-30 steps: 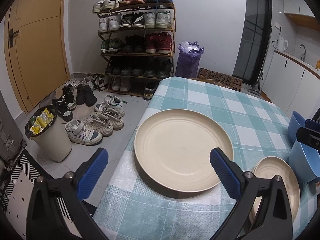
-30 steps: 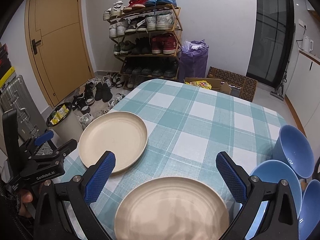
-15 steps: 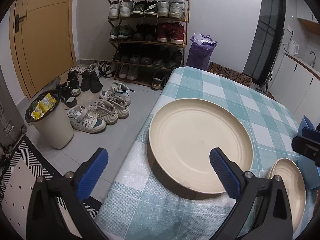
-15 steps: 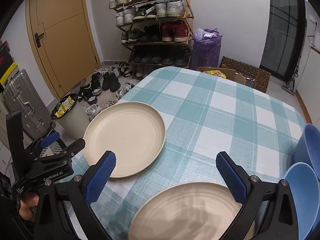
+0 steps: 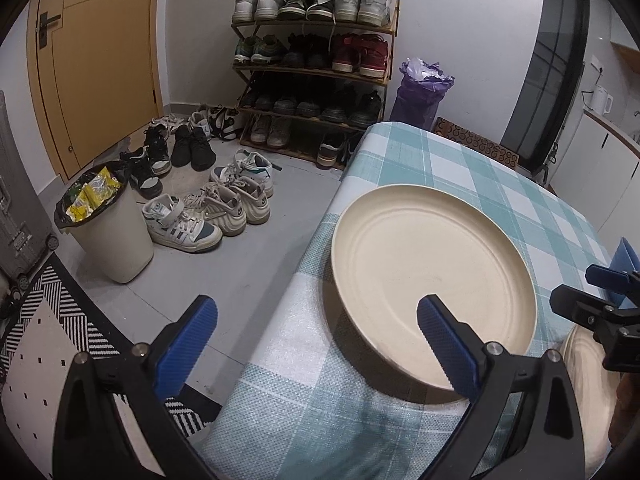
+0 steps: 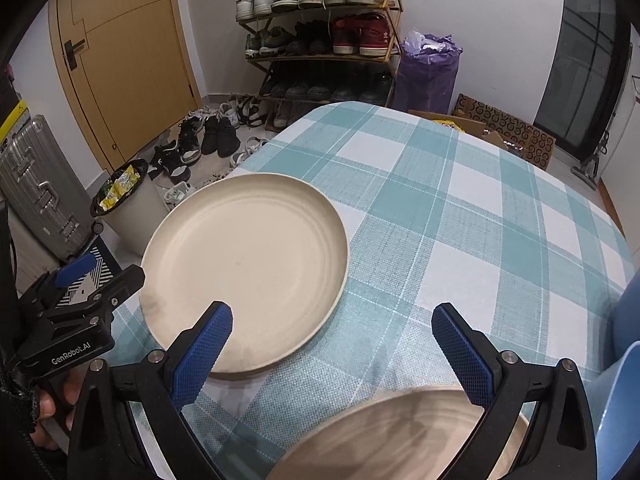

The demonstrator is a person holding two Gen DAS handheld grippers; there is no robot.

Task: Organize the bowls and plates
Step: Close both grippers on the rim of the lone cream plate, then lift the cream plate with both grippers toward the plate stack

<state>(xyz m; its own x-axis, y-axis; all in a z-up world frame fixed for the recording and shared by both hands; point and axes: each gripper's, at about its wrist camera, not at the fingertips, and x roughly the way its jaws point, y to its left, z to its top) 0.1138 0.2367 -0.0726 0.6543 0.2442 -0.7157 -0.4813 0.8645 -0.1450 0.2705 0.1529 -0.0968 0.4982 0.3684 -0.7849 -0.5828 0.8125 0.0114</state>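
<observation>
I've brought both wide-open, empty tongs, left [image 5: 316, 334] and right [image 6: 330, 338], closer to the big plate [image 6: 244, 268] at the table's [image 6: 460, 216] left edge; I'd grasp next.

Two cream plates lie on the checked table [image 6: 460, 184]: one plate [image 6: 248, 264] at the left edge, a second plate [image 6: 400, 440] at the near edge. Two blue bowls show at the right edge, a farther bowl [image 6: 632, 292] and a nearer bowl [image 6: 620, 408], both cut off by the frame. Two grippers are in view, the left gripper [image 5: 316, 336] and the right gripper [image 6: 332, 338].
</observation>
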